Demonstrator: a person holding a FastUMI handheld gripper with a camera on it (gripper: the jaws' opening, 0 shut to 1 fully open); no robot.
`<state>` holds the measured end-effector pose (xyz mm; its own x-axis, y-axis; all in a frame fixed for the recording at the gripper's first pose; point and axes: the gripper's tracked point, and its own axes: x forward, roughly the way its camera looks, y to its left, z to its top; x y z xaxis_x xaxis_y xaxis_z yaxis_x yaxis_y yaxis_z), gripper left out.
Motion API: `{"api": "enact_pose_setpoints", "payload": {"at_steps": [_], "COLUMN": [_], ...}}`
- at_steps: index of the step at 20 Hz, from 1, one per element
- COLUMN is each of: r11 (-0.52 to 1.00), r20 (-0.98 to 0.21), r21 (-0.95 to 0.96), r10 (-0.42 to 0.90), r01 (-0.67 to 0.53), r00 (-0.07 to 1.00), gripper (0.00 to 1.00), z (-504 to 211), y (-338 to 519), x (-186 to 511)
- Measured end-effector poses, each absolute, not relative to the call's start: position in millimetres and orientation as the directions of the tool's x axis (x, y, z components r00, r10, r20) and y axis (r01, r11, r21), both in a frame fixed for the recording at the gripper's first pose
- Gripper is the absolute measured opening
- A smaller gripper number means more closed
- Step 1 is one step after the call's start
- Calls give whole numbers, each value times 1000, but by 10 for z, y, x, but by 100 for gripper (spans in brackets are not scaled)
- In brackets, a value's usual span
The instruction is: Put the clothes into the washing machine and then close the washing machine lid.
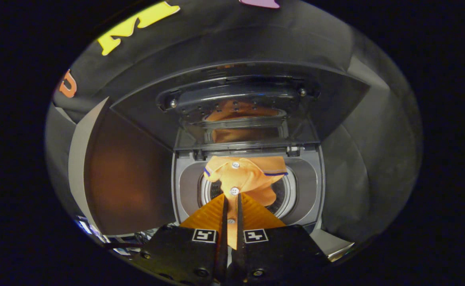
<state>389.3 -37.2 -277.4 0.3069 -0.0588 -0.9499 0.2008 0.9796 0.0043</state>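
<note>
The washing machine is standing straight ahead of the gripper, its lid raised upright behind the opening and mirroring the orange cloth on its inner face; the round drum is gaping just beyond the fingertips; a brownish panel is flanking the machine on one side and a grey one on the other. The orange shirt is hanging over the drum mouth, its buttoned placket running in line with the fingers, its collar lying farthest away toward the lid hinge; the jaws are clenching a strip of that placket between them, nearly closed on the fabric. Judging by this, the cloth is sitting directly above the drum, so letting go should drop it in; the collar may be snagging on the rear rim. The lid is waiting to be lowered afterwards.
</note>
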Motion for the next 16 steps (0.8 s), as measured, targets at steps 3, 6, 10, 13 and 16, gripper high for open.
{"api": "enact_pose_setpoints", "payload": {"at_steps": [3,6,10,13,16], "r11": [988,994,999,998,993], "r20": [-933,-914,-875,-827,-781], "r21": [-12,3,50,51,39], "r10": [-66,-42,40,65,97], "r01": [152,109,8,-41,-107], "r00": [354,404,483,558,617], "gripper": [13,39,48,49,60], "z": [-2618,-2378,-1987,-1661,-1367], "y": [-357,-265,-52,64,151], "x": [4009,4127,4308,4503,4691]}}
